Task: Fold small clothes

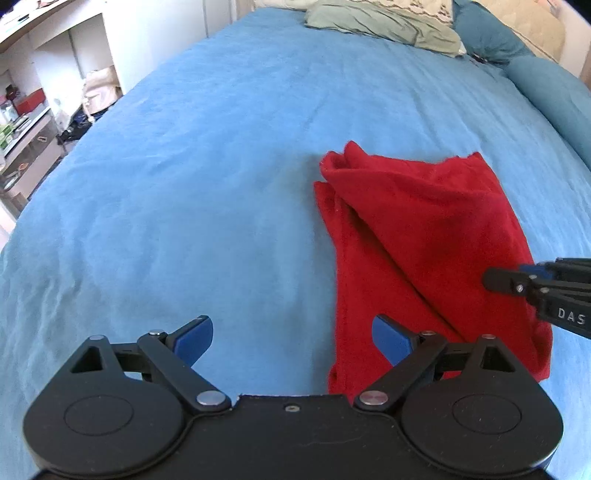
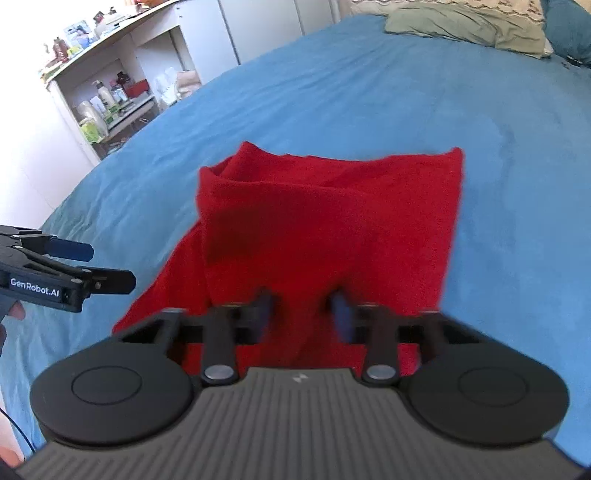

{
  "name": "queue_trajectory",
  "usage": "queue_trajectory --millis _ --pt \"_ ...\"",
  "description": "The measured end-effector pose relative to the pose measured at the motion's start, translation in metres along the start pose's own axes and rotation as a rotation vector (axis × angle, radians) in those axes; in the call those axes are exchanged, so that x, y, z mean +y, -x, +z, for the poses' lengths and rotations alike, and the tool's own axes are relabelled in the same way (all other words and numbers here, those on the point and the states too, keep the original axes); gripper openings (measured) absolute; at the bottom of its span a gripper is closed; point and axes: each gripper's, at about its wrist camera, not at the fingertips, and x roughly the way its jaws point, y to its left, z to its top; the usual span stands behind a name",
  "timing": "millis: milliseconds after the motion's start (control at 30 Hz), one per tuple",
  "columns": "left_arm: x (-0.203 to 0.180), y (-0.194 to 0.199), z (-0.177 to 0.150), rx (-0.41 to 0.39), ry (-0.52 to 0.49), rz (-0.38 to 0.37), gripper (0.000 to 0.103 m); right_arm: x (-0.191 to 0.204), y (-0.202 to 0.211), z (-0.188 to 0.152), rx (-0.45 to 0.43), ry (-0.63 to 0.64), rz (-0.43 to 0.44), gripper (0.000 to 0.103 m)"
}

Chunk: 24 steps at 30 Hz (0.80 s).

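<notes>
You see a red fleecy garment (image 1: 424, 236) lying on the blue bedspread (image 1: 184, 184), partly folded, one layer laid diagonally over another, its far left corner bunched and raised, far edge fairly straight, near end narrower and rumpled

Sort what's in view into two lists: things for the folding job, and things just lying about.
For the job:
red cloth, partly folded on the blue bedspread
left gripper, open
right gripper, open, blurred

Lying about:
green pillow
teal pillow
shelf clutter
</notes>
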Motion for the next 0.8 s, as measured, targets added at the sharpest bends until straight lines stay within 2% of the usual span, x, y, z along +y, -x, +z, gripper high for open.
queue_trajectory --millis 100,200,267,367,400,433,467,500,533,600,700,800 --pt "0.012 0.013 0.0 -0.015 0.051 0.01 0.095 0.045 0.025 -0.001 -0.087 0.254 0.007 0.021" --pt "0.026 0.022 -0.004 -0.02 0.113 0.009 0.095 0.094 0.034 -0.021 -0.059 0.512 0.057 0.021" --pt "0.031 0.021 -0.008 -0.006 0.135 0.008 0.095 0.113 0.024 -0.043 -0.019 0.616 0.06 0.023" --pt "0.034 0.015 -0.015 0.017 0.147 0.003 0.095 0.116 0.011 -0.066 0.015 0.594 0.041 0.033" --pt "0.035 0.013 -0.018 0.025 0.152 -0.002 0.095 0.115 0.012 -0.069 0.013 0.572 0.028 0.043" --pt "0.035 0.013 -0.021 0.031 0.161 -0.011 0.095 0.113 0.017 -0.071 0.001 0.549 0.015 0.059" --pt "0.034 0.013 -0.024 0.033 0.17 -0.022 0.095 0.11 0.026 -0.075 -0.022 0.527 -0.002 0.067" --pt "0.034 0.013 -0.026 0.036 0.178 -0.03 0.095 0.109 0.034 -0.077 -0.048 0.512 -0.024 0.081" --pt "0.033 0.014 -0.028 0.041 0.182 -0.036 0.095 0.104 0.047 -0.084 -0.081 0.499 -0.063 0.084" --pt "0.031 0.016 -0.029 0.041 0.184 -0.039 0.095 0.096 0.062 -0.095 -0.092 0.479 -0.148 0.084" --pt "0.028 0.02 -0.028 0.03 0.193 -0.041 0.095 0.075 0.074 -0.112 -0.07 0.417 -0.263 0.084" --pt "0.027 0.019 -0.027 0.027 0.193 -0.034 0.096 0.058 0.069 -0.122 -0.028 0.354 -0.332 0.082"
